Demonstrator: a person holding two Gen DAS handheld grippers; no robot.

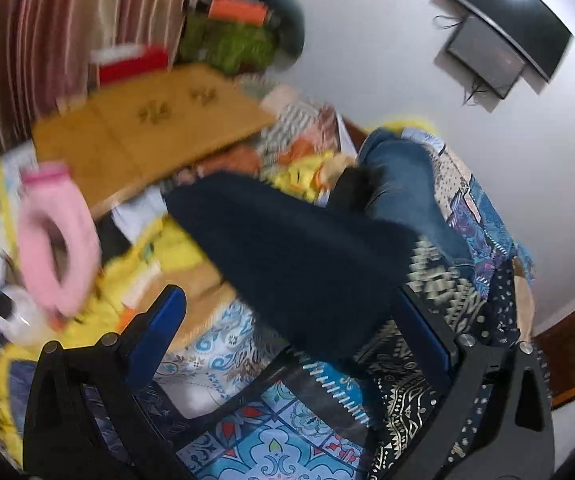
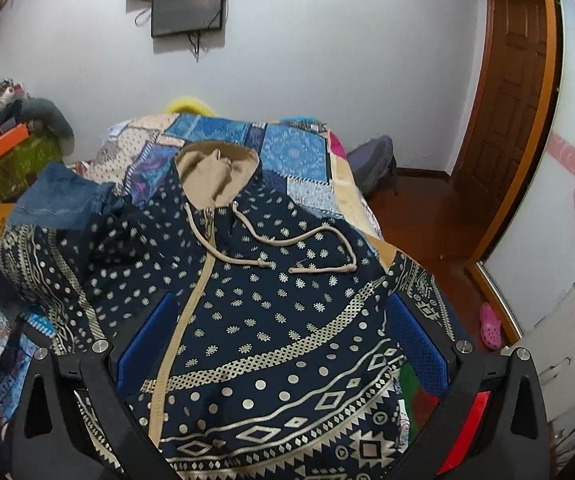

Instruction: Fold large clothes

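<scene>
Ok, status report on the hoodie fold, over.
Both grippers open: left gripper, right gripper. Hoodie spread on the quilt, zipper up, not yet folded. Jeans overlap its sleeve.

Motion blur smears the dark sleeve (image 1: 299, 264) (left wrist view), its end unreadable.

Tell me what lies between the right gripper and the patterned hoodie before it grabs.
Nothing visible does. The right gripper is open, its blue pads on either side of the hoodie front, which is spread on the patchwork quilt. Only the drawstring lies on top, farther up.
</scene>
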